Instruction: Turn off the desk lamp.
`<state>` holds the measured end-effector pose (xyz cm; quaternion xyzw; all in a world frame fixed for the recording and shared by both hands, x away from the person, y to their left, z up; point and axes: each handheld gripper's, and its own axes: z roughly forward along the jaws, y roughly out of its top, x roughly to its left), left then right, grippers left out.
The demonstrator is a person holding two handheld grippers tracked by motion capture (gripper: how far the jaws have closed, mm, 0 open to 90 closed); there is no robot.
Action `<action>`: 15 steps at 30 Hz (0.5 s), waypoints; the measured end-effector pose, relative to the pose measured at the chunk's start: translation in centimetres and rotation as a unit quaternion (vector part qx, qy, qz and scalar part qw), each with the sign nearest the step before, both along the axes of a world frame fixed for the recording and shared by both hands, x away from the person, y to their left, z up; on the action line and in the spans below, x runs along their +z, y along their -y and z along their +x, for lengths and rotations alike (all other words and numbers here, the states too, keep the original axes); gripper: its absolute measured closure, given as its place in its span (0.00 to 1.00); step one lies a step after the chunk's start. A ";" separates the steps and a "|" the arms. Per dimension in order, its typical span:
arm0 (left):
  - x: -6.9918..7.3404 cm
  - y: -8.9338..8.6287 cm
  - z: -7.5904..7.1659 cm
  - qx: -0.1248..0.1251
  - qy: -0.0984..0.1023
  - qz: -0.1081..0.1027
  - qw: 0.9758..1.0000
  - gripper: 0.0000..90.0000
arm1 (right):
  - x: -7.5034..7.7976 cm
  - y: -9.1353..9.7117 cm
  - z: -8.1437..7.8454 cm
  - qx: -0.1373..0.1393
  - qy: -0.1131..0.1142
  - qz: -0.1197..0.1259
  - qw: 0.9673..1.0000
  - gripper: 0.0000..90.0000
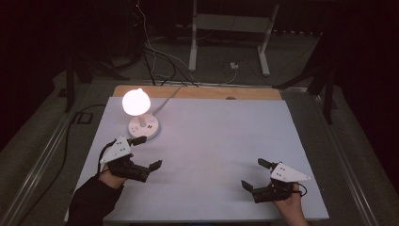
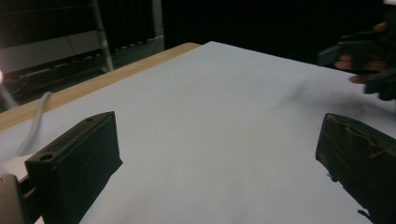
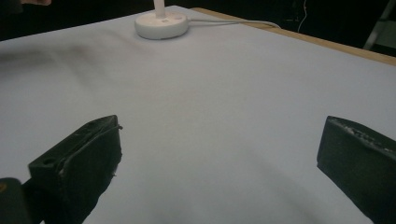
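Both grippers (image 1: 149, 153) (image 1: 254, 173) agape (lit lamp (image 1: 140, 114) beyond)

Dim room, one lit lamp (image 1: 136, 101) near the desk's far-left corner.
Bulb is blown out to glare in high view; white desk sheet (image 1: 221, 141) is evenly lit, surroundings nearly black. Soft shadows are cast twd near edge. Gripper views: jaws slightly blurred, bkgd grainy.

Wooden table (image 1: 197, 92) covered by white sheet (image 1: 221, 155); lit lamp (image 1: 141, 117) standing on sheet's far-left corner.
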<state>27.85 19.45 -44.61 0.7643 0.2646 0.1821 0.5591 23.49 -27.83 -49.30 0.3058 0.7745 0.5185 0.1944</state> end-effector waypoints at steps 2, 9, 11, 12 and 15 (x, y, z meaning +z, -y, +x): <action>0.0 0.0 0.4 0.013 0.000 0.000 1.000 0.01 | 0.0 0.0 0.0 0.000 0.001 0.001 1.000 0.00; -0.1 0.0 2.1 0.050 -0.003 0.003 0.999 0.01 | 0.0 0.1 0.0 0.001 -0.001 0.003 1.000 0.00; -0.3 0.0 2.5 0.060 -0.005 0.003 0.998 0.01 | 0.1 0.1 0.0 0.001 -0.002 0.006 1.000 0.00; -0.4 -0.1 2.7 0.064 -0.002 0.004 0.998 0.01 | 0.1 0.1 0.0 0.001 -0.002 0.006 1.000 0.00; -0.8 -0.1 3.3 0.083 -0.008 0.003 0.997 0.01 | 0.1 0.2 0.0 0.001 -0.003 0.006 1.000 0.00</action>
